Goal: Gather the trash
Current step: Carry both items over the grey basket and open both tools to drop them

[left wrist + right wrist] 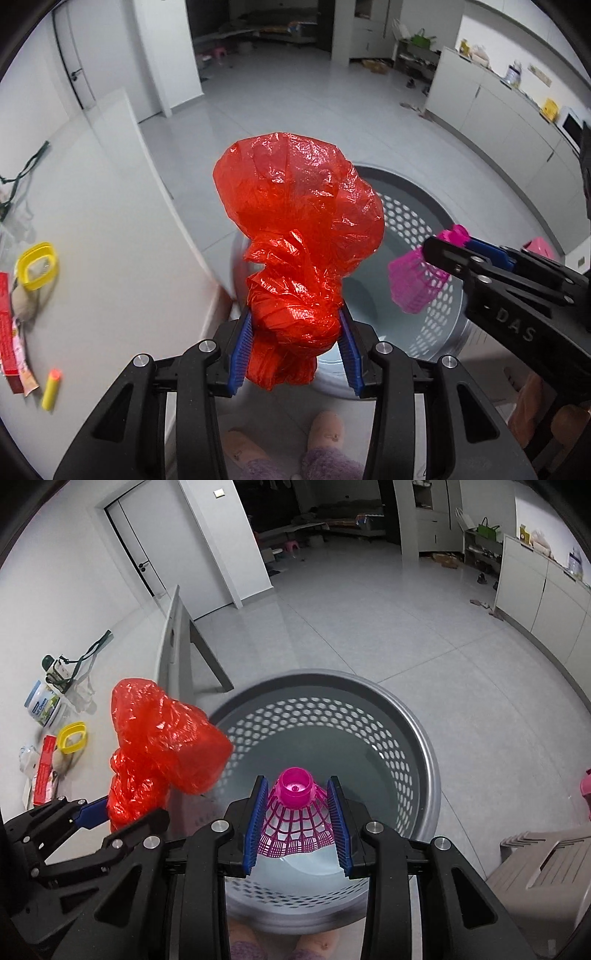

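My left gripper (295, 325) clamps knotted red bag (299, 221); right gripper (297, 805) pinches pink shuttlecock (295, 812). Both hang over grey perforated basket (417, 716) (floor, beside table (122, 229)). Centre all 2 loads inside rim, lower, then release so neither bounces out.

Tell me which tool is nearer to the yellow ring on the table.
Left. The left tool, clamped on the red bag, sits beside the table edge, closer to the yellow ring. The right tool, holding the pink shuttlecock, is over the basket.
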`<state>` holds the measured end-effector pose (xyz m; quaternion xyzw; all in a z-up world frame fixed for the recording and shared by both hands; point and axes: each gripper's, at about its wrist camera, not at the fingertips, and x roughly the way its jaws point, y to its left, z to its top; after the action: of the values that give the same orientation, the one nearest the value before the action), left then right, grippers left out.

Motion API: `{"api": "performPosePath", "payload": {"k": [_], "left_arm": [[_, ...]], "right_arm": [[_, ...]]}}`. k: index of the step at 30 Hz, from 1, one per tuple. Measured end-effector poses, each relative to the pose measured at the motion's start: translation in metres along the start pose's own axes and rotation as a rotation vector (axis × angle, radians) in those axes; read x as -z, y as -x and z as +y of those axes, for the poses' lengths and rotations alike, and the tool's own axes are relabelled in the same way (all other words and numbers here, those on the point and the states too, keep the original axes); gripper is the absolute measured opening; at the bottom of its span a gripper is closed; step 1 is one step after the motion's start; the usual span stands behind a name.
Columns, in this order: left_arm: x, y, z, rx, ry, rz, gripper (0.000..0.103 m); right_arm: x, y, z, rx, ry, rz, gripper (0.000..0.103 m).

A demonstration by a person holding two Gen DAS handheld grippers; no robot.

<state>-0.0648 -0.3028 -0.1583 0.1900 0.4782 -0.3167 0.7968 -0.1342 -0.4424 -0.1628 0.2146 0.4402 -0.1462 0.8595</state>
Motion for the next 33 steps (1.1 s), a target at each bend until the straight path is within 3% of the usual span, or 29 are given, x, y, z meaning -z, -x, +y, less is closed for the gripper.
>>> {"api": "performPosePath", "payload": {"k": [15,17,18,20,33], "left_arm": [[-0.008,-0.018,-0.004,-0.014,-0.004,0.043,0.045],[-0.008,-0.019,-0.004,-0.016,-0.002,0.048,0.047],[-0.008,-0.019,-0.005,-0.017,-0.001,0.049,0.051],[-0.009,-0.018,-0.005,-0.022,0.004,0.046,0.060],[-0.005,-0.011,-0.003,-0.043,0.024,0.037,0.063]], "right_arm": [[0.001,-0.027,-0.015,0.003,0.006,0.069,0.033],[-0.001,-0.029,-0.013,0.005,0.006,0.069,0.039],[-0.001,-0.028,-0.013,0.008,0.006,0.065,0.048],[-0.003,-0.027,-0.012,0.009,0.006,0.054,0.053],[0.000,-0.024,-0.010,0.006,0.011,0.053,0.053]]}}
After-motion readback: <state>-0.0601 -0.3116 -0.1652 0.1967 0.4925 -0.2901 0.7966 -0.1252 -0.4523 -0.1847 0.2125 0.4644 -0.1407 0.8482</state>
